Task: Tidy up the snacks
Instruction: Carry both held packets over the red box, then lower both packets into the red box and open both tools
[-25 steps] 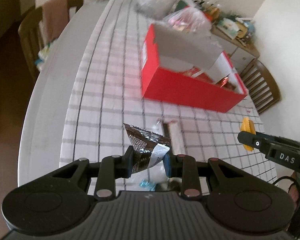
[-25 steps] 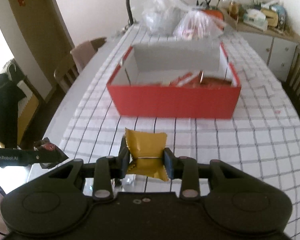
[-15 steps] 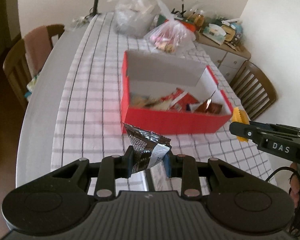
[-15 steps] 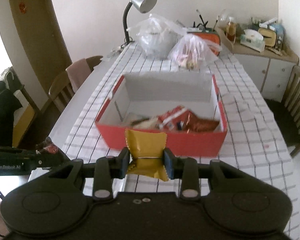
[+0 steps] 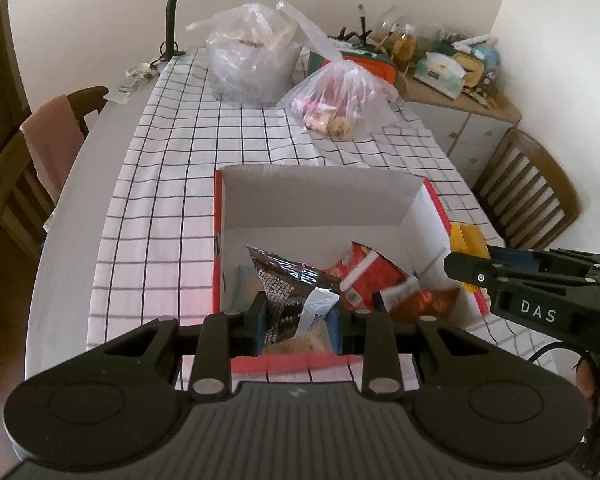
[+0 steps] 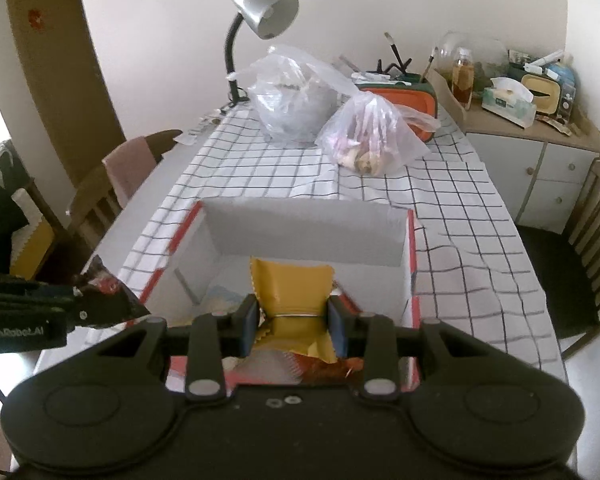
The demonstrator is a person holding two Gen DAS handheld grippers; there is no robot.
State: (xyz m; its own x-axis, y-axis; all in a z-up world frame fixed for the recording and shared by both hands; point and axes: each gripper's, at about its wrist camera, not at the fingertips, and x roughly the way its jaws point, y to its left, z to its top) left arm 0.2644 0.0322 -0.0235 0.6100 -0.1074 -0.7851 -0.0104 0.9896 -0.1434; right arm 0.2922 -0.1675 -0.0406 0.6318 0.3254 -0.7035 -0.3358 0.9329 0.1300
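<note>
over the near end of the red box (image 5: 436, 200) on the desk, left jaws pinch a light, crinkly dark foil packet (image 5: 288, 280) at its edge, right jaws a limp yellow packet (image 6: 292, 288).

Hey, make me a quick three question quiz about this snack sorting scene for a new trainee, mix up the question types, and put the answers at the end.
1. True or false: the left gripper is shut on a dark foil snack packet.
2. What colour is the packet held by the right gripper? A) green B) yellow C) blue
3. Fill in: both grippers hang above the open red ____.

Key
1. True
2. B
3. box; it already holds several snacks, including an orange-red packet.
</note>
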